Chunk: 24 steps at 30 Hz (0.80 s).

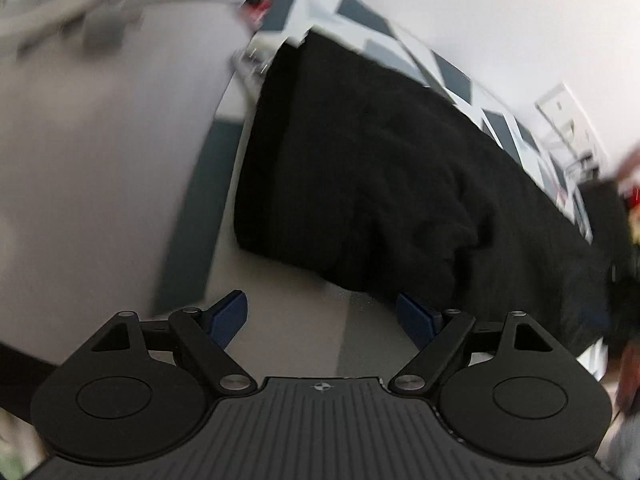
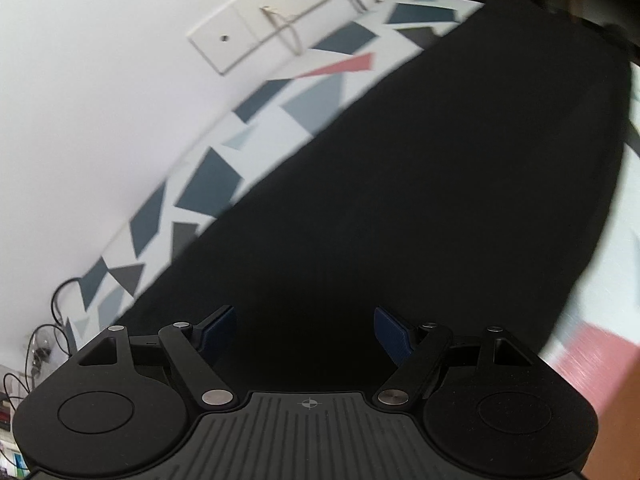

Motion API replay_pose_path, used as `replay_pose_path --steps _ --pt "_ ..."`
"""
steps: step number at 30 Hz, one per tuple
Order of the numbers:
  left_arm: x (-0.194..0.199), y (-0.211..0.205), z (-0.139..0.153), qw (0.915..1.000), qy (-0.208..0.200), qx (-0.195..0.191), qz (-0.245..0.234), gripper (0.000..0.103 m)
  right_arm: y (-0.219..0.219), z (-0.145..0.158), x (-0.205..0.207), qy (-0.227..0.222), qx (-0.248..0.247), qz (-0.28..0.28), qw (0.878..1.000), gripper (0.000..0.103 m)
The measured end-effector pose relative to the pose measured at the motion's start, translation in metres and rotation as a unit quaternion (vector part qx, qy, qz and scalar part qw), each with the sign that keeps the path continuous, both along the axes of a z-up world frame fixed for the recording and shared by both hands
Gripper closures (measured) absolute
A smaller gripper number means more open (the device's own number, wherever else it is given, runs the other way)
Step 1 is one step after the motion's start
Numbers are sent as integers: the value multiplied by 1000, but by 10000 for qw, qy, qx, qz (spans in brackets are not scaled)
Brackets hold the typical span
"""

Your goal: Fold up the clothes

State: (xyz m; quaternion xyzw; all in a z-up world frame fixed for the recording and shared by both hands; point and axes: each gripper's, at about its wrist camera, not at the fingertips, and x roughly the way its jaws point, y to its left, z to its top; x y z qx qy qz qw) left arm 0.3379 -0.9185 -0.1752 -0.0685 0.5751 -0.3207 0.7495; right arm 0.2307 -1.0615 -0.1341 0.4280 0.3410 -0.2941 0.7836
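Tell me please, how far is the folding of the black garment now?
Done: the black garment lies flat on the patterned cloth, with a straight edge nearest the left gripper, so it may have one fold already; the blur leaves that unsure. In hand: nothing. Both the left gripper and the right gripper are open and empty, the right one over the garment. Left: gripping an edge and making the remaining folds.
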Motion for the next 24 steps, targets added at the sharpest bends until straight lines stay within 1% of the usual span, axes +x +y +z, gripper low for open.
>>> replay_pose_path --steps 2,5,7,8,9,10,11,13,18,19,20,21,22,23,24 --pt "3 1 -2 9994 -93 -261 197 17 3 -2 -17 -5 70 -103 9999 30" --pt "14 0 -2 9974 -149 -410 566 17 3 -7 -39 104 146 -344 9992 30" --pt "20 4 -3 9939 -137 -586 920 23 2 -11 -51 107 263 -521 9982 30" --pt "22 6 -2 9918 -225 -607 1098 50 1 -12 -56 103 304 -605 9977 30" --pt "25 8 1 9903 -309 -566 1233 69 1 -13 -61 107 294 -675 9972 30" --pt "28 12 2 9887 -344 -541 1352 76 2 -15 -65 114 255 -708 9971 30" --pt "31 15 5 9873 -400 -519 1447 80 2 -16 -69 129 213 -731 9970 30" --pt "37 21 13 9852 -572 -455 1547 84 2 -21 -73 160 157 -747 9970 30" --pt "50 21 23 9821 -1012 -72 1589 83 -5 -36 -83 130 296 -964 9948 31" --pt "52 22 24 9810 -1088 -11 1603 83 -6 -39 -86 115 338 -1022 9941 31" --pt "55 22 24 9802 -1129 52 1623 79 -8 -41 -88 105 360 -1086 9934 31" --pt "58 22 25 9796 -1137 150 1652 68 -10 -41 -91 107 339 -1167 9925 31" --pt "60 21 26 9784 -1150 311 1688 59 -11 -42 -94 111 320 -1254 9915 31" --pt "60 19 30 9760 -1256 483 1713 41 -13 -42 -97 111 317 -1360 9901 31" --pt "56 15 37 9723 -1460 607 1722 30 -17 -42 -102 88 354 -1487 9882 31"
